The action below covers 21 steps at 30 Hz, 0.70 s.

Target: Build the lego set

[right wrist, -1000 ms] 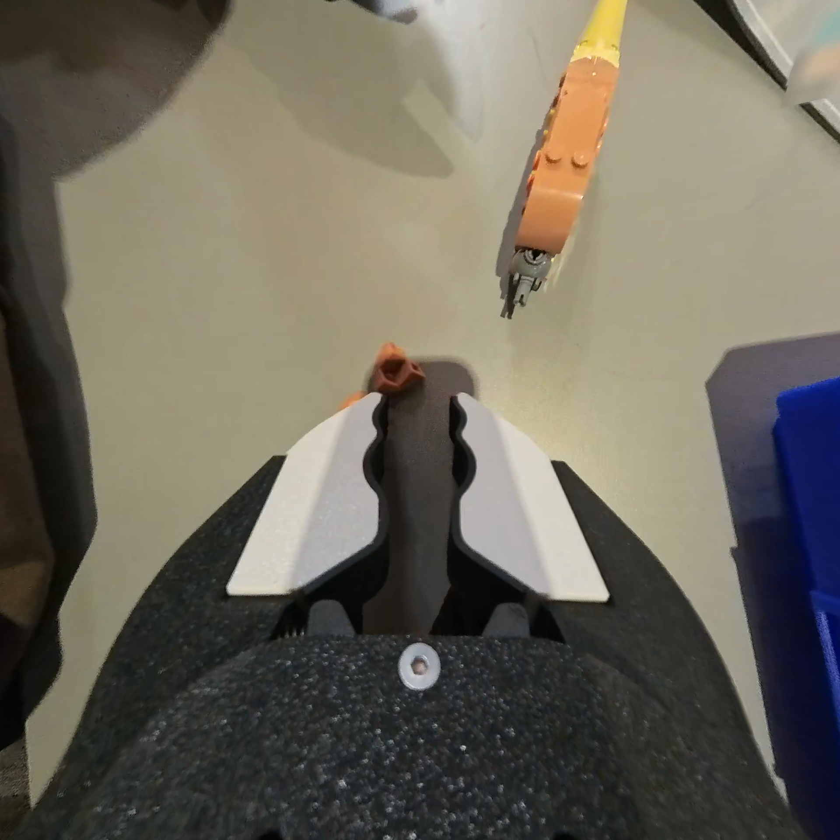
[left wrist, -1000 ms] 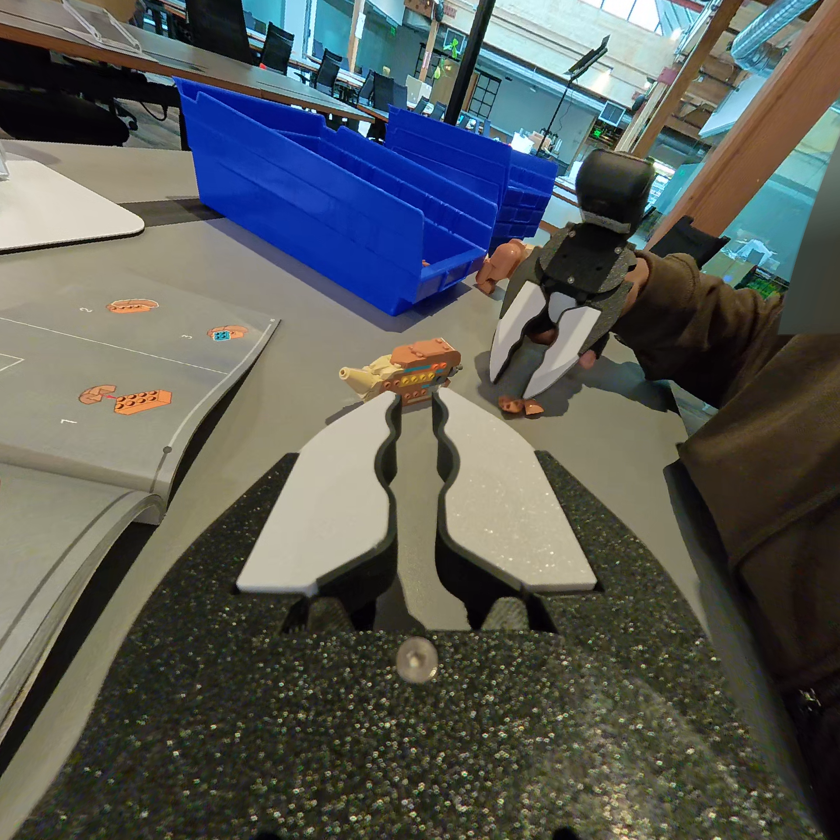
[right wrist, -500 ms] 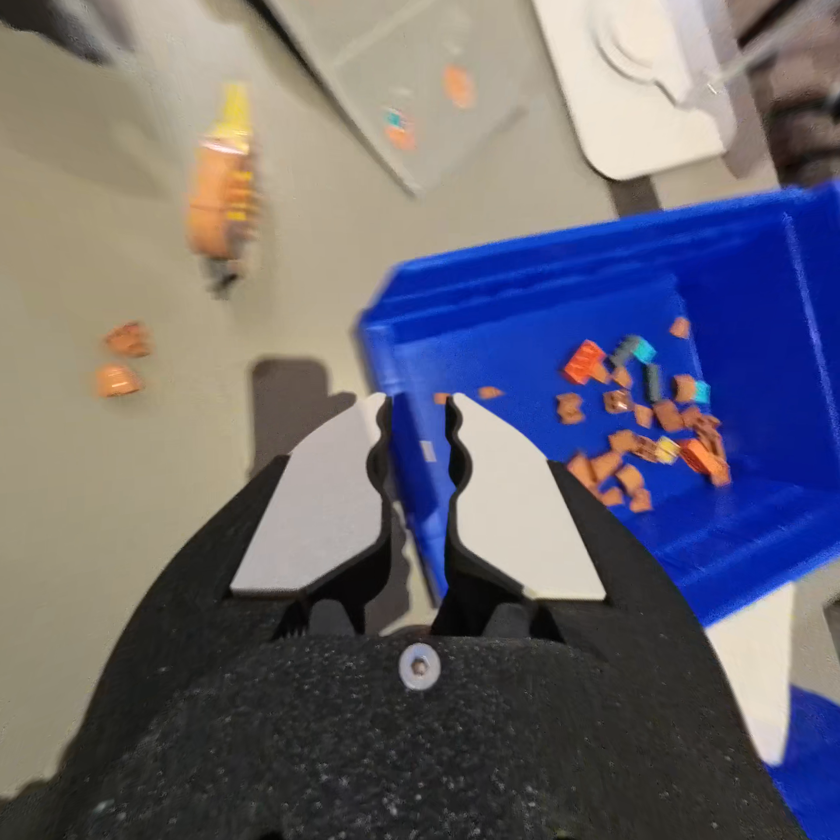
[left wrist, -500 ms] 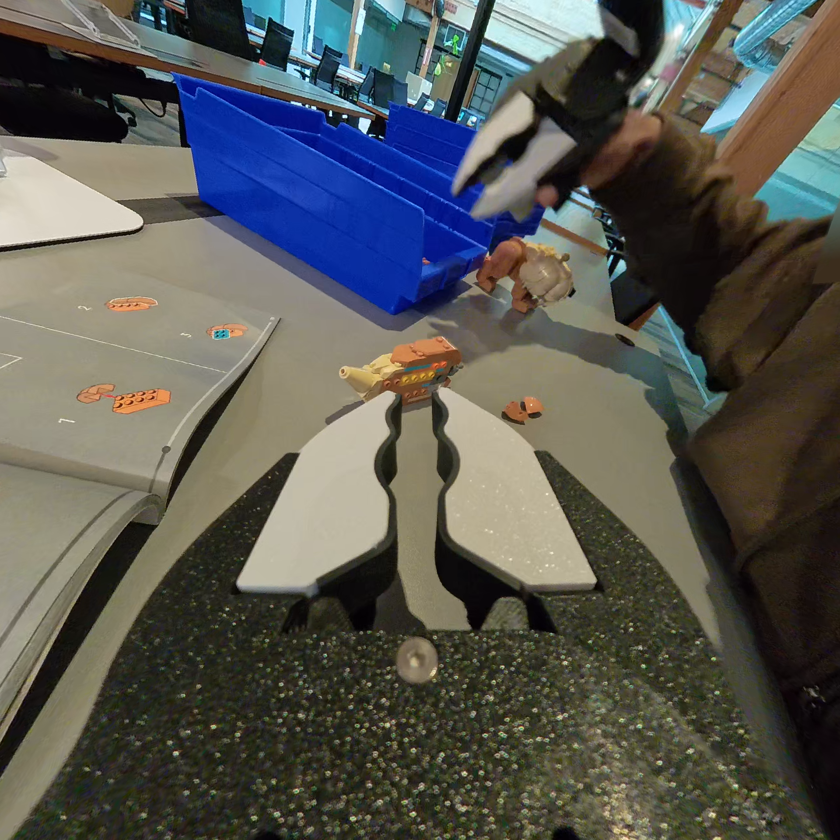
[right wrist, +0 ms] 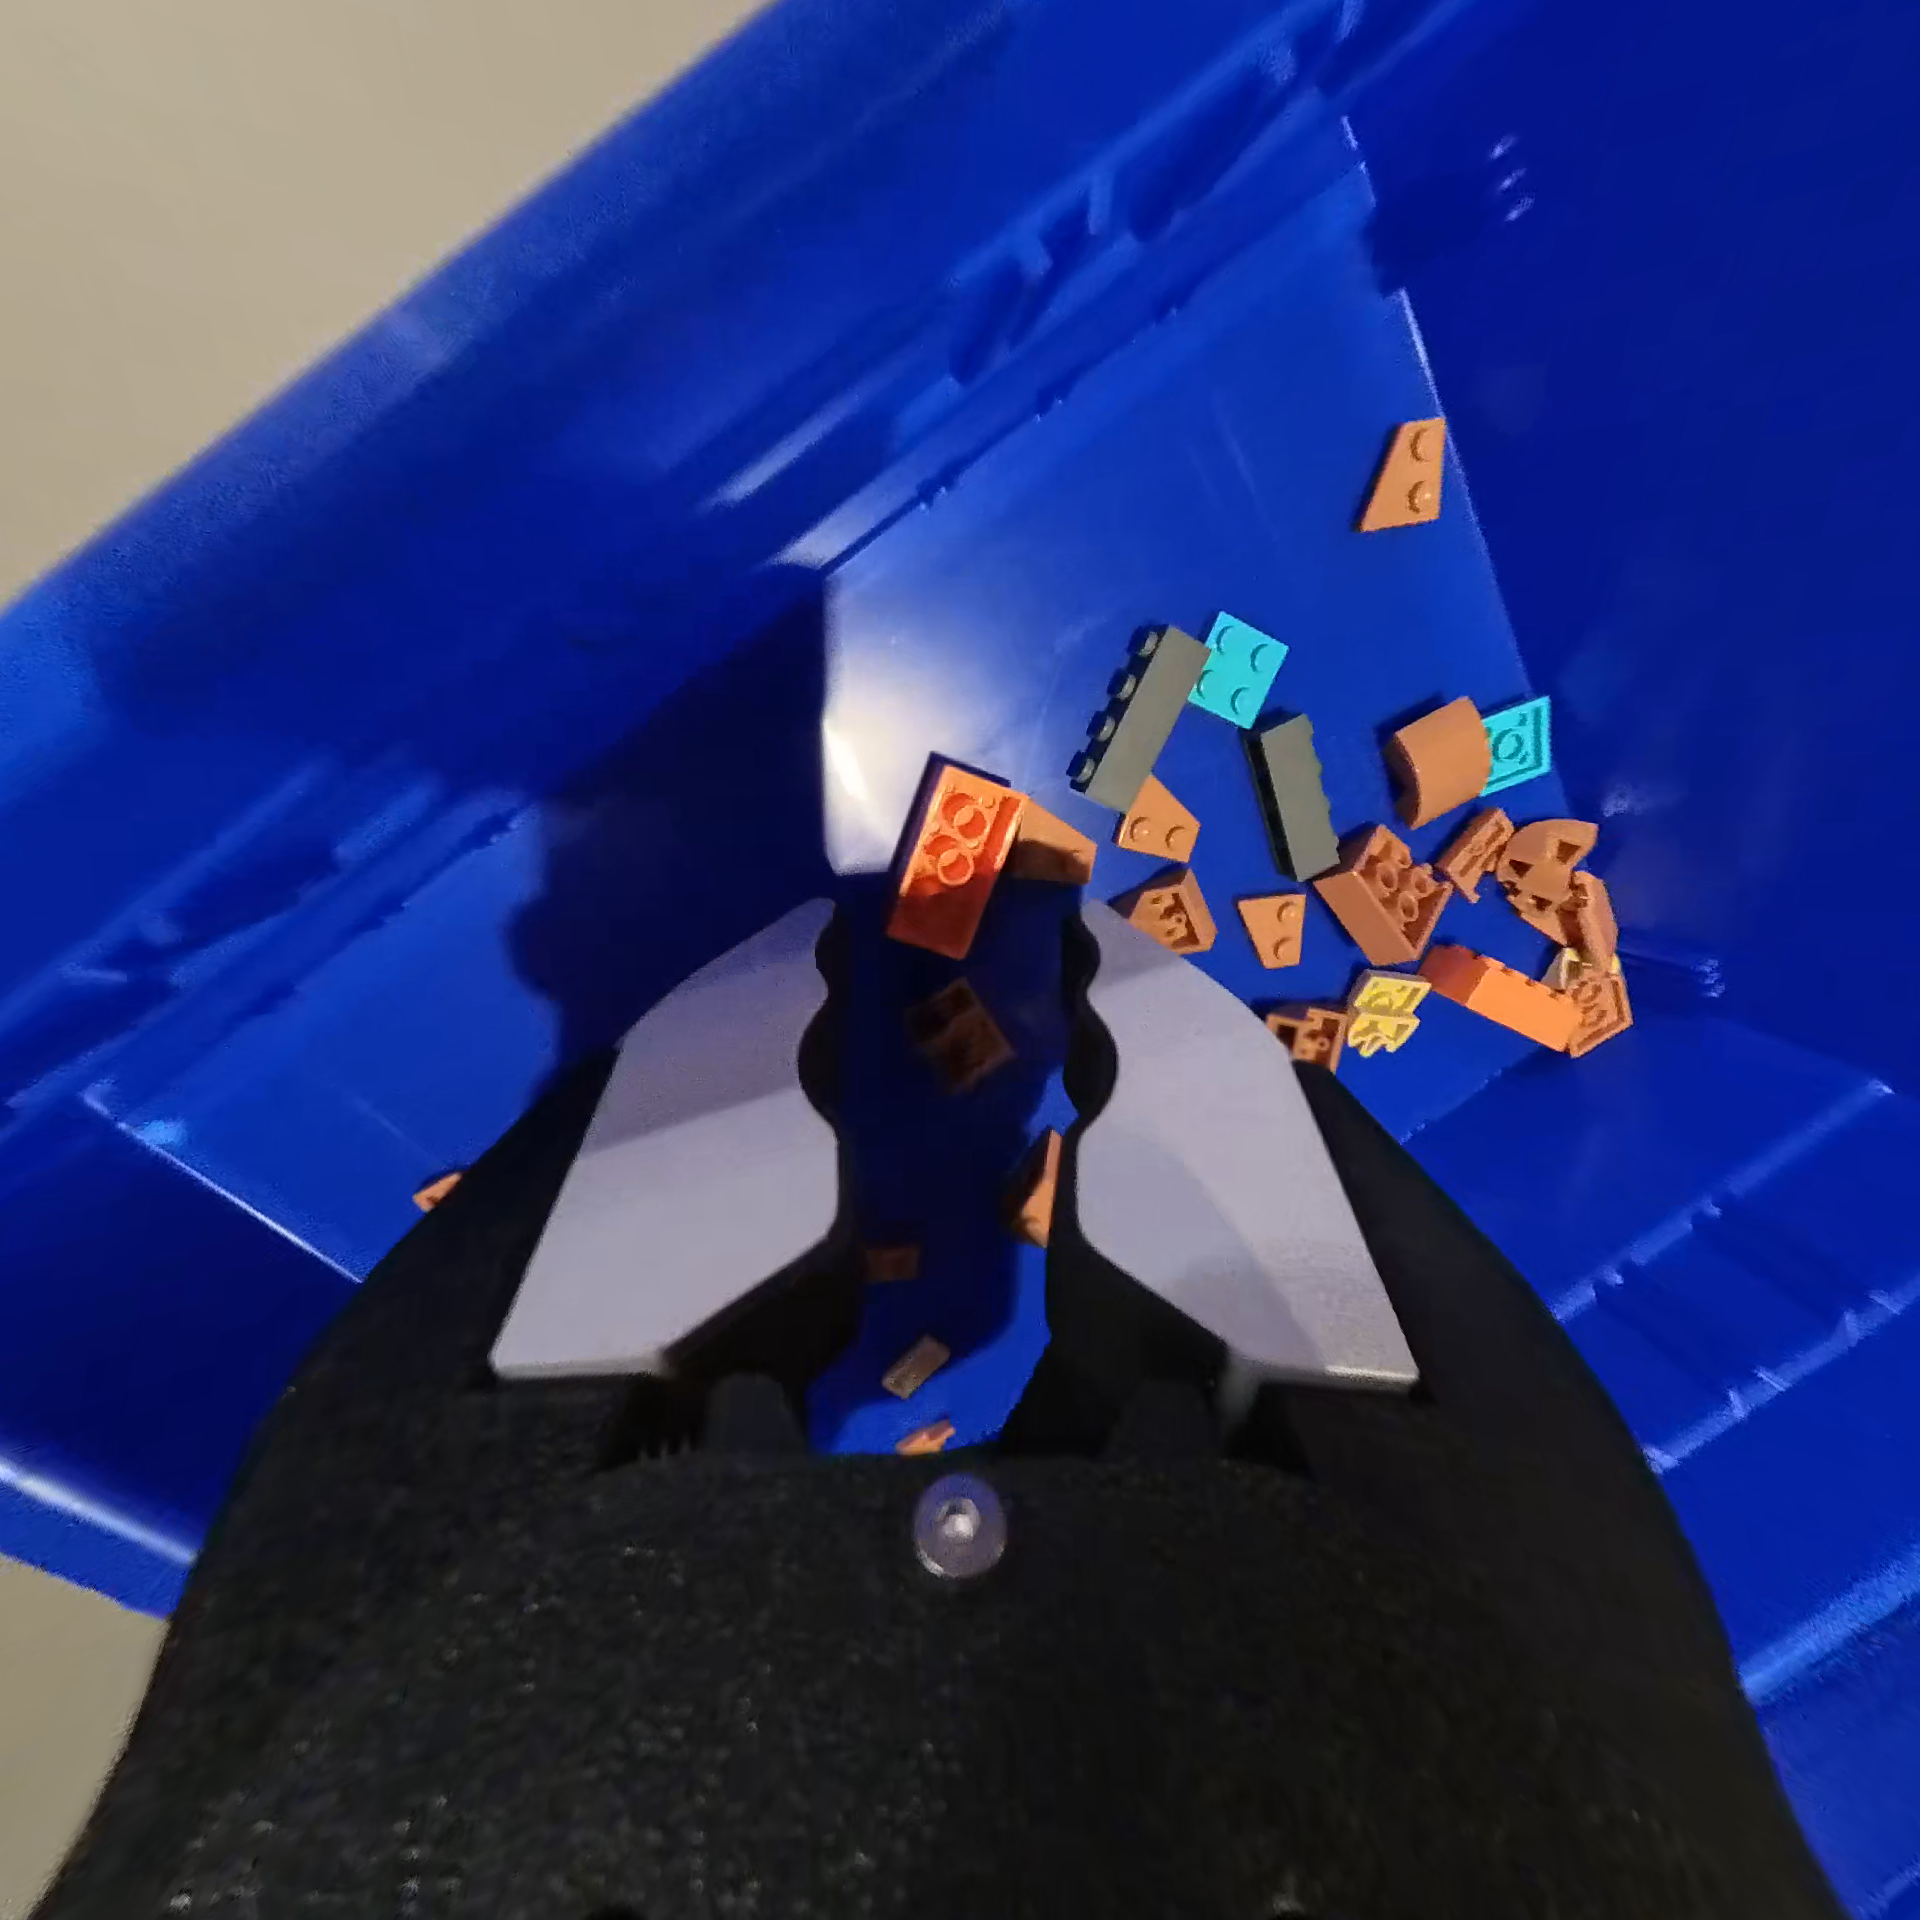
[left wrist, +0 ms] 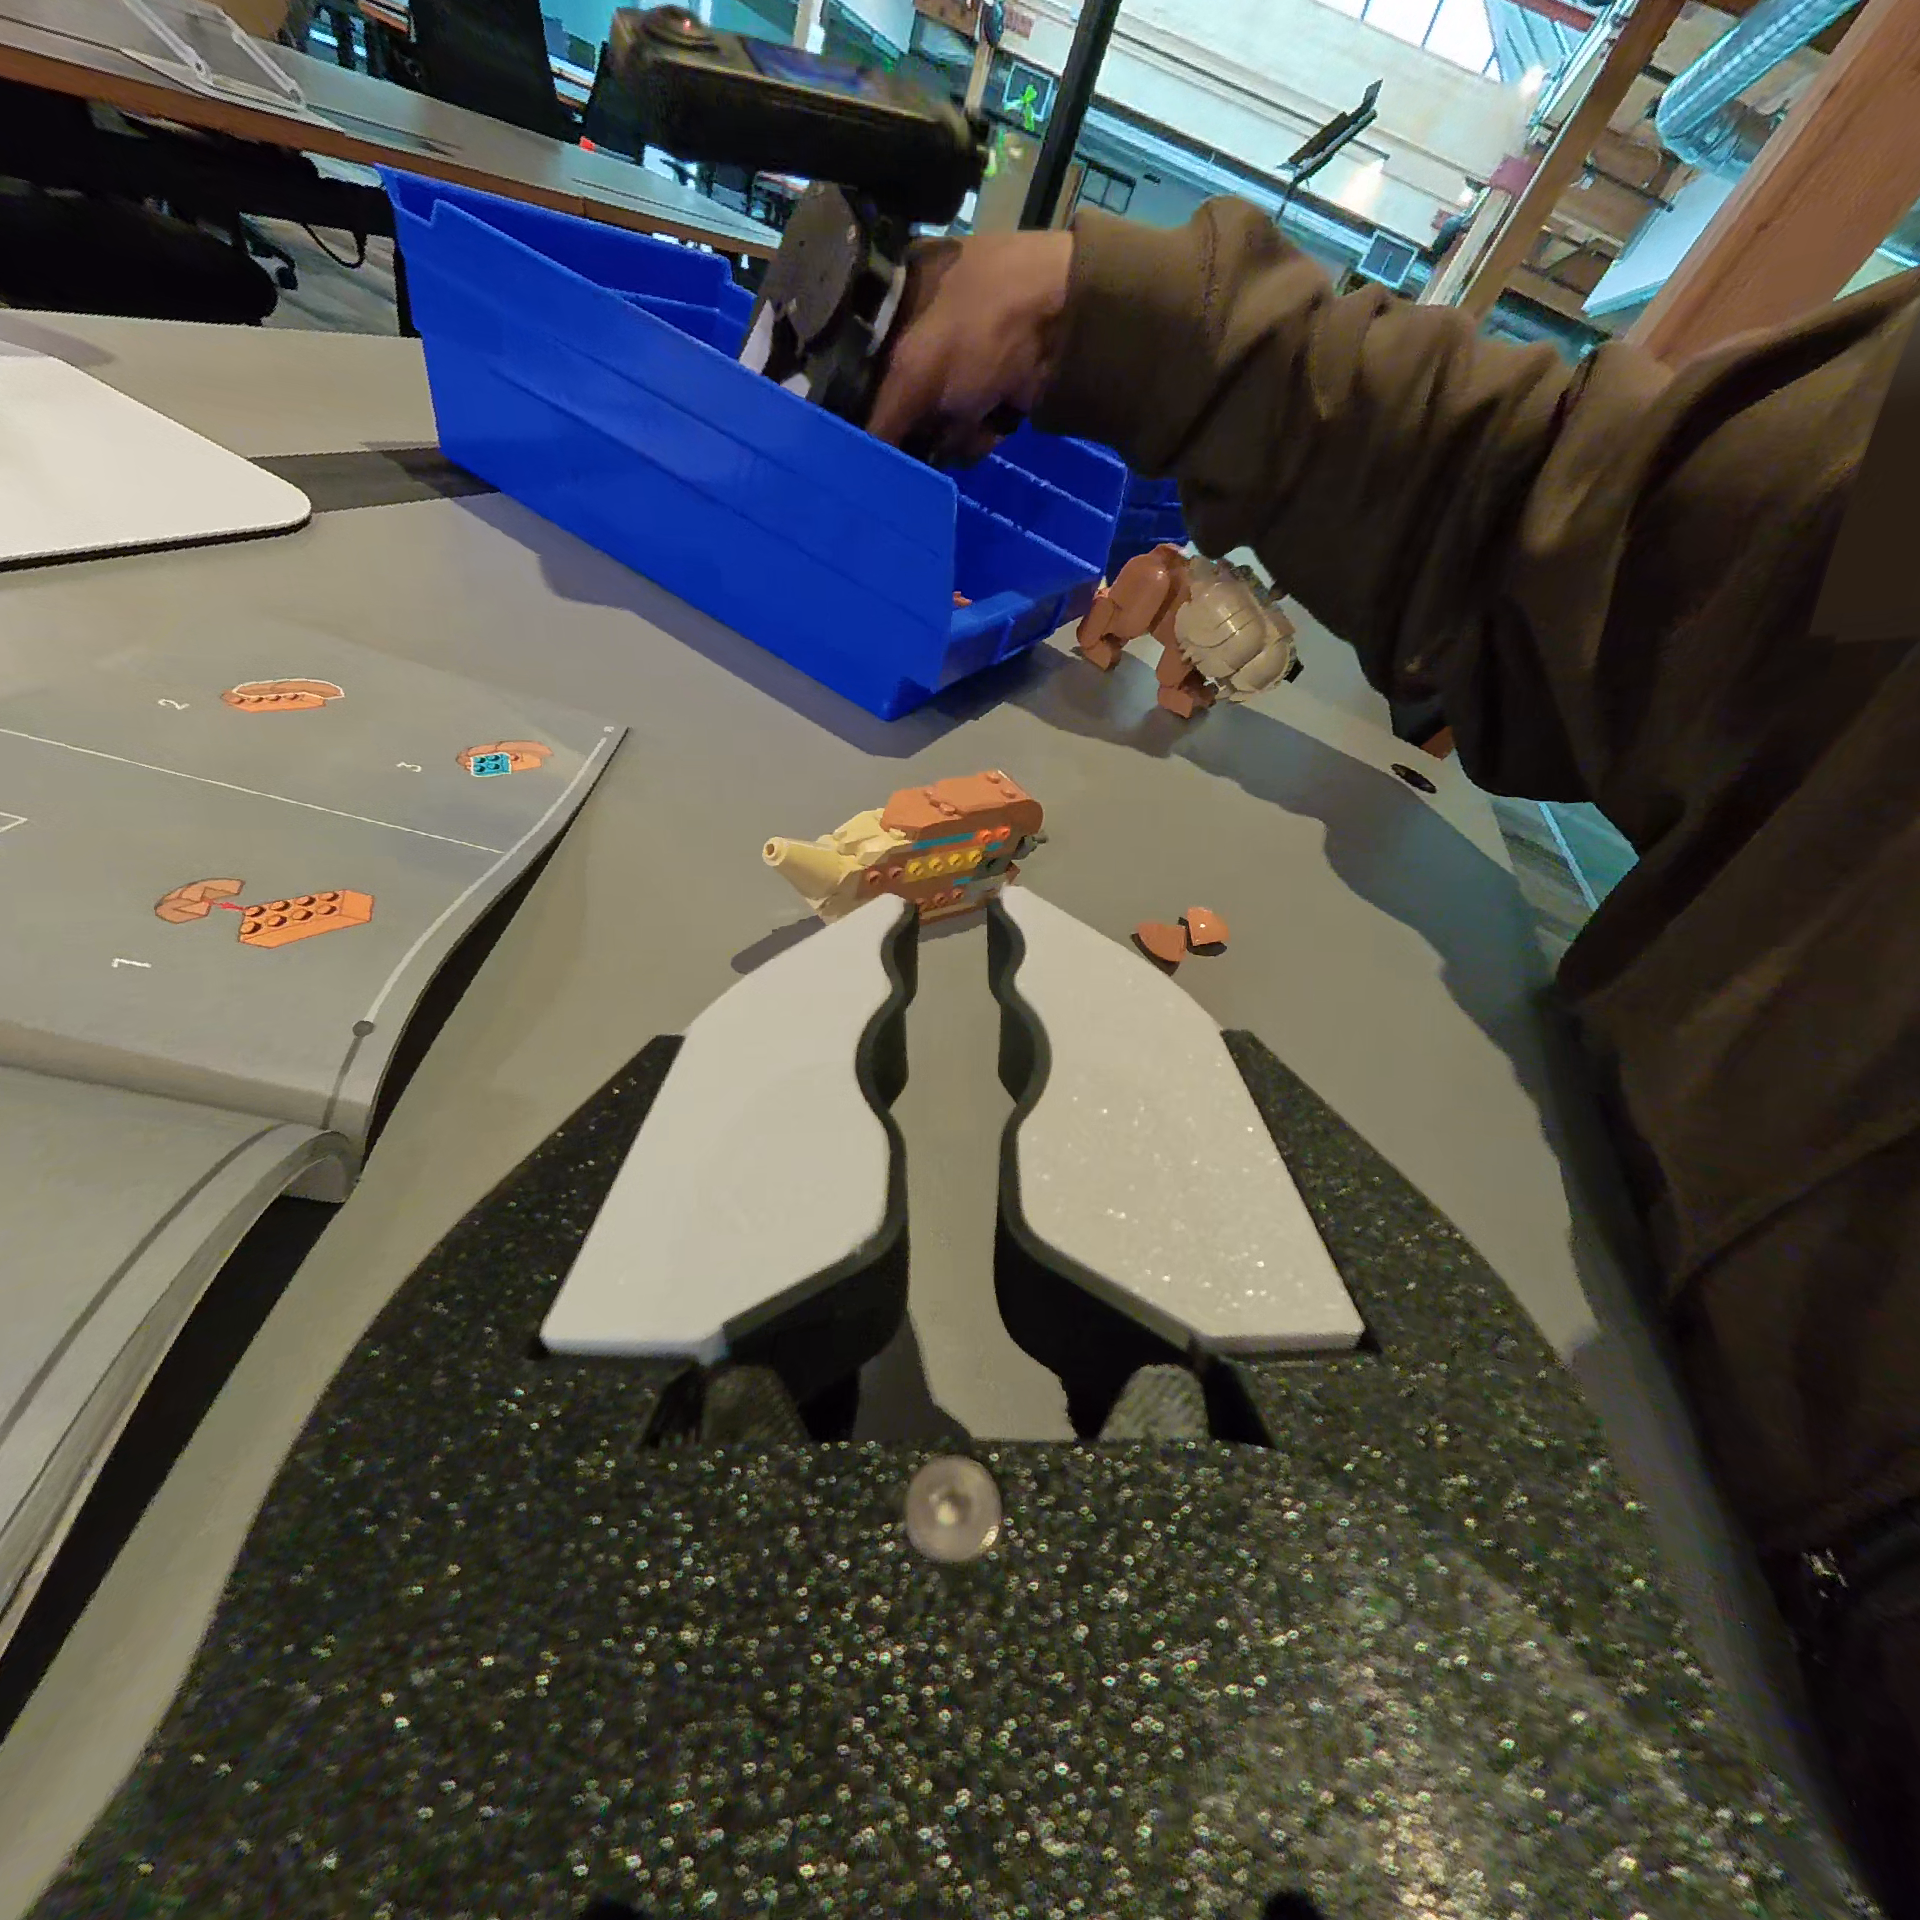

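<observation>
Clearly I'm mid-build: a partly assembled lego model (left wrist: 914, 847) lies centre frame on the worktop (left wrist: 665, 623), just beyond my empty, spread left hand-held gripper (left wrist: 951, 914). My right hand-held gripper (right wrist: 951, 920), spread, hovers over loose bricks (right wrist: 1382, 894) in the blue bin (right wrist: 520, 520); many pieces remain.

Left wrist view: low over the desk (left wrist: 675, 644), facing forward toward the bin (left wrist: 727, 499). Right wrist view: close above, facing down into the bin (right wrist: 520, 520). Shared: the bin.
</observation>
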{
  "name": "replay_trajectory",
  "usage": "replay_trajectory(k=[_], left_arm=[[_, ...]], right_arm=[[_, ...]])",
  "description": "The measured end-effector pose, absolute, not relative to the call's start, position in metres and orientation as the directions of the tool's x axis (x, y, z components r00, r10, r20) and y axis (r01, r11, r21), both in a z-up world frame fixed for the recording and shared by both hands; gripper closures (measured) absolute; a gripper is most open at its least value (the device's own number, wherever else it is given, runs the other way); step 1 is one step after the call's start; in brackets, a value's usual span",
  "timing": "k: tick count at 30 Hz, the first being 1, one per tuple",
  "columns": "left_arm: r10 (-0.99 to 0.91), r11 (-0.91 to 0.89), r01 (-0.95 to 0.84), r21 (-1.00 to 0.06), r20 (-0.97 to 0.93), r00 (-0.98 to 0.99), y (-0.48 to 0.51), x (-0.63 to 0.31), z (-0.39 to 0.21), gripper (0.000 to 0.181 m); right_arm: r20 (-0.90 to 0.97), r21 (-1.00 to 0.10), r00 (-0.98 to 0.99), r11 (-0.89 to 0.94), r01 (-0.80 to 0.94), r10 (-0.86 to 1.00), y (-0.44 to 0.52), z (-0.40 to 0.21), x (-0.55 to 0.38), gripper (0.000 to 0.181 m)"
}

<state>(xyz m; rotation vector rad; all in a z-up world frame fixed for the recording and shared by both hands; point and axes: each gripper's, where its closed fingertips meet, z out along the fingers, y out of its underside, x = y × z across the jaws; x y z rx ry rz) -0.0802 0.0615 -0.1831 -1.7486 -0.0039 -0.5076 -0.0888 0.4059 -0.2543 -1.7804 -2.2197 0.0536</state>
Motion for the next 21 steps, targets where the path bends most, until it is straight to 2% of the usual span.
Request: replay_trajectory(k=[2, 5, 10, 15, 21], left_arm=[[-0.267, -0.248, 0.270, -0.930, 0.334, 0.904, 0.062, -0.080, -0.183, 0.169], [-0.265, -0.245, 0.280, -0.928, 0.342, 0.901, 0.062, -0.081, -0.183, 0.169], [-0.264, -0.234, 0.300, -0.925, 0.357, 0.896, 0.061, -0.084, -0.181, 0.169], [-0.265, -0.237, 0.291, -0.927, 0.350, 0.899, 0.061, -0.083, -0.181, 0.169], [-0.264, -0.247, 0.281, -0.928, 0.343, 0.902, 0.062, -0.081, -0.183, 0.169]], right_arm=[[0.194, -0.206, -0.195, 0.234, 0.950, 0.961, 0.405, -0.259, -0.090, 0.144], [0.203, -0.212, -0.208, 0.250, 0.945, 0.957, 0.403, -0.260, -0.093, 0.161], [0.236, -0.245, -0.219, 0.276, 0.929, 0.947, 0.398, -0.251, -0.086, 0.162], [0.223, -0.410, -0.239, 0.313, 0.857, 0.945, 0.358, -0.206, -0.061, 0.162], [0.139, -0.600, -0.363, 0.370, 0.709, 0.921, 0.256, -0.166, -0.021, 0.163]])
